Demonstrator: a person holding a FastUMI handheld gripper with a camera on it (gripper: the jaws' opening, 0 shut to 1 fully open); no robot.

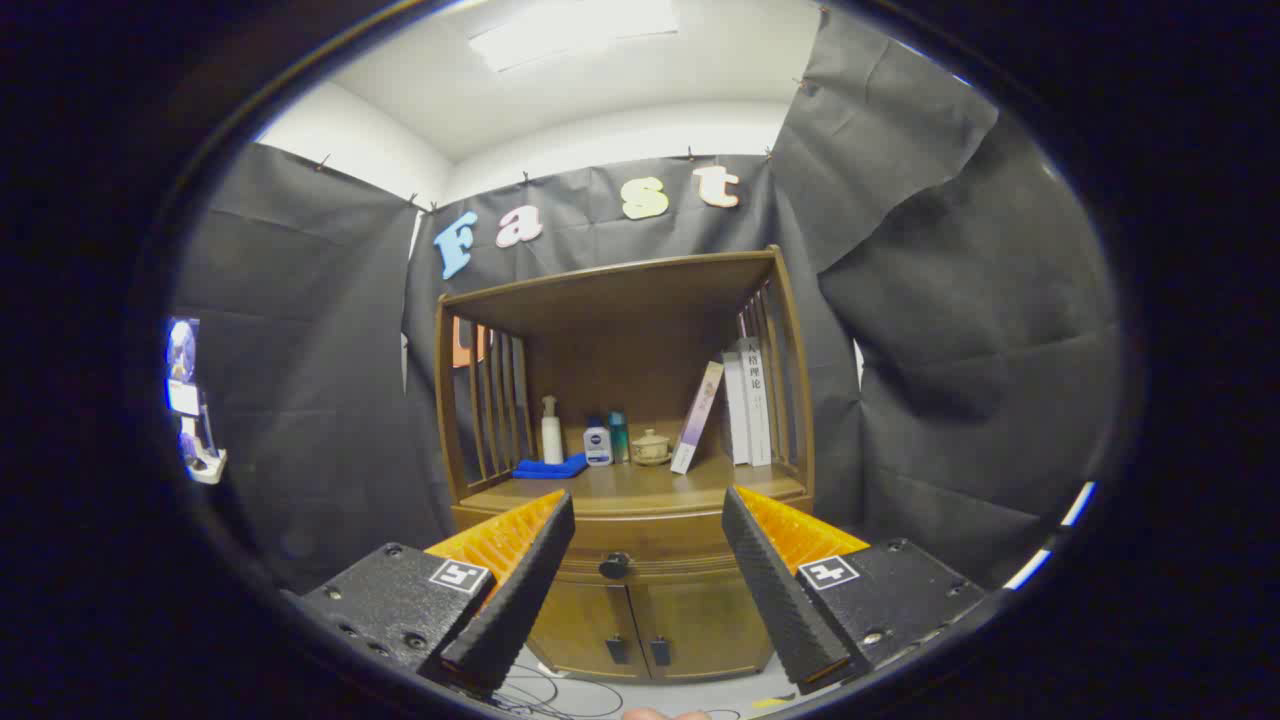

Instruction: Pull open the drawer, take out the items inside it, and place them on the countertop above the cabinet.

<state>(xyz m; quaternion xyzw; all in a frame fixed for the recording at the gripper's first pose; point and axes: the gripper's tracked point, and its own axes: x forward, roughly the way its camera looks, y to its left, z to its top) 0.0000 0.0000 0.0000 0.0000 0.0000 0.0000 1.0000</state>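
The gripper is held out in front of a wooden cabinet, its two fingers spread wide apart at the bottom of the frame with nothing between them; the claw is open and grips nothing.

The drawer sits in the lower centre of the frame, just under the countertop, and appears closed. Its dark round knob shows in the gap between the fingertips, nearer the left finger and beyond both tips. No contact between fingers and knob. Below the drawer are two cabinet doors with small dark handles, both closed.

The countertop occupies the centre of the frame, under a top shelf board and between slatted side rails. On it, from left to right:
- a folded blue cloth, lying flat at the left
- a white pump bottle, upright, just behind the cloth
- a small white bottle with a blue cap
- a teal bottle, just beside it
- a small lidded ceramic pot
- a thin book, leaning tilted to the right
- upright white books against the right rail

Cables lie on the floor at the bottom of the frame, in front of the cabinet.
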